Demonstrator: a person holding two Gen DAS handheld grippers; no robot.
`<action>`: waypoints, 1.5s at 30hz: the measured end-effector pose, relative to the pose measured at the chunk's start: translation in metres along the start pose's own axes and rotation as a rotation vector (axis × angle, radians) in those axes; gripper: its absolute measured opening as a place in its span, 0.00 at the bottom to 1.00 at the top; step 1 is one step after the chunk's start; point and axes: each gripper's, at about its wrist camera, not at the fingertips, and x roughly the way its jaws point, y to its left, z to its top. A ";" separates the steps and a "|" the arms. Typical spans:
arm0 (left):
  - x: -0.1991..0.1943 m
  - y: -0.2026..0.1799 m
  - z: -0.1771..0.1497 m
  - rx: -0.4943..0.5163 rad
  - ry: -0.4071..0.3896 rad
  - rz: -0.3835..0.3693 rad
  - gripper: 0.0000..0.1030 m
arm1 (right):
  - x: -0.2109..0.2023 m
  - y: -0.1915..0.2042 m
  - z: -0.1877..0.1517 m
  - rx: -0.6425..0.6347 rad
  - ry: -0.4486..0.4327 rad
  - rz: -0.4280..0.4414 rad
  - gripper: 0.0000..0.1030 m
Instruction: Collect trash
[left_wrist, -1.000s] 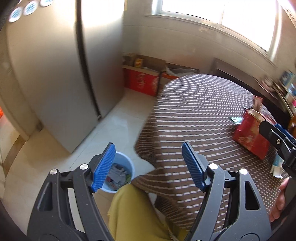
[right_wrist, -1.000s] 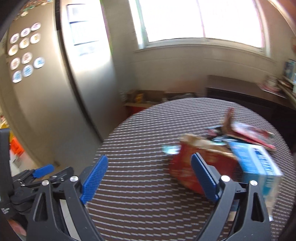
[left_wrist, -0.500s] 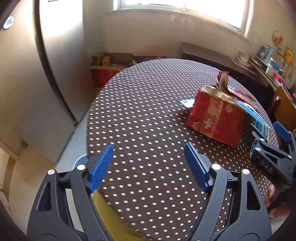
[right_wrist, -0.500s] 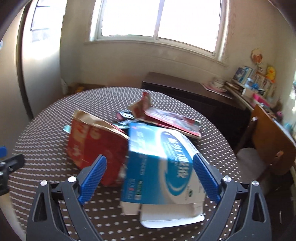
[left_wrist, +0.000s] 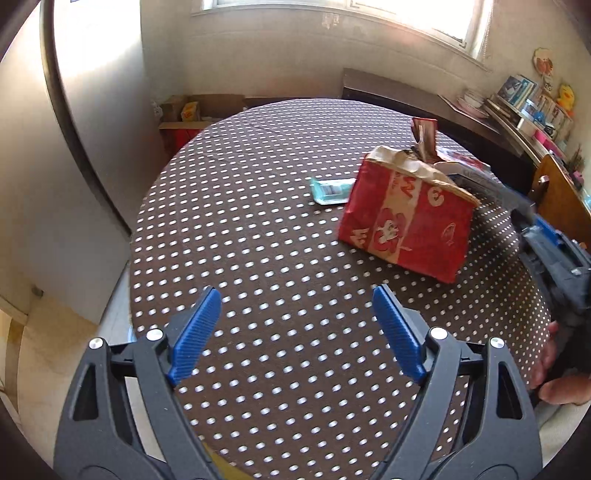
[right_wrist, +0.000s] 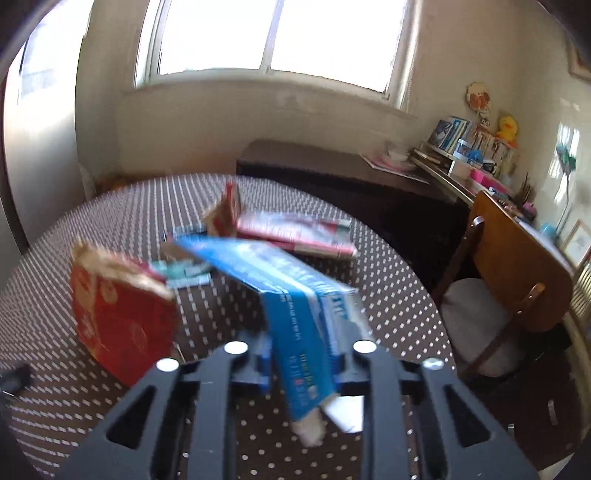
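My right gripper (right_wrist: 304, 354) is closing on a blue and white carton (right_wrist: 295, 295), which is squashed flat between its pads and tilted up off the round dotted table (left_wrist: 240, 221). Left of it stands a crumpled red paper bag (right_wrist: 122, 314) (left_wrist: 406, 221). A small teal packet (left_wrist: 330, 189) lies behind the bag. A flat red wrapper (right_wrist: 295, 232) lies further back. My left gripper (left_wrist: 295, 295) hovers over the table's near part, its jaws opening with nothing between them. The bag is ahead of it to the right.
A wooden chair (right_wrist: 517, 266) with a grey cushion stands right of the table. Behind are a dark sideboard (right_wrist: 332, 166) and a cluttered shelf (right_wrist: 472, 147). A steel fridge (left_wrist: 37, 147) and cardboard boxes (left_wrist: 192, 110) are at the left. A hand (left_wrist: 557, 384) holds the right tool.
The right jaws have closed from wide onto the blue carton and flattened it. The left gripper swung from over the floor bin to over the table, toward the red bag.
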 end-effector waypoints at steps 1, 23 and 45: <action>0.001 -0.003 0.001 0.005 0.001 -0.011 0.82 | -0.006 -0.006 0.006 0.022 -0.013 0.020 0.10; 0.074 -0.092 0.042 0.100 0.001 -0.079 0.91 | -0.022 -0.100 0.031 0.342 -0.027 0.303 0.03; 0.059 -0.098 0.046 0.175 -0.071 -0.016 0.94 | -0.020 -0.102 0.037 0.342 -0.039 0.340 0.03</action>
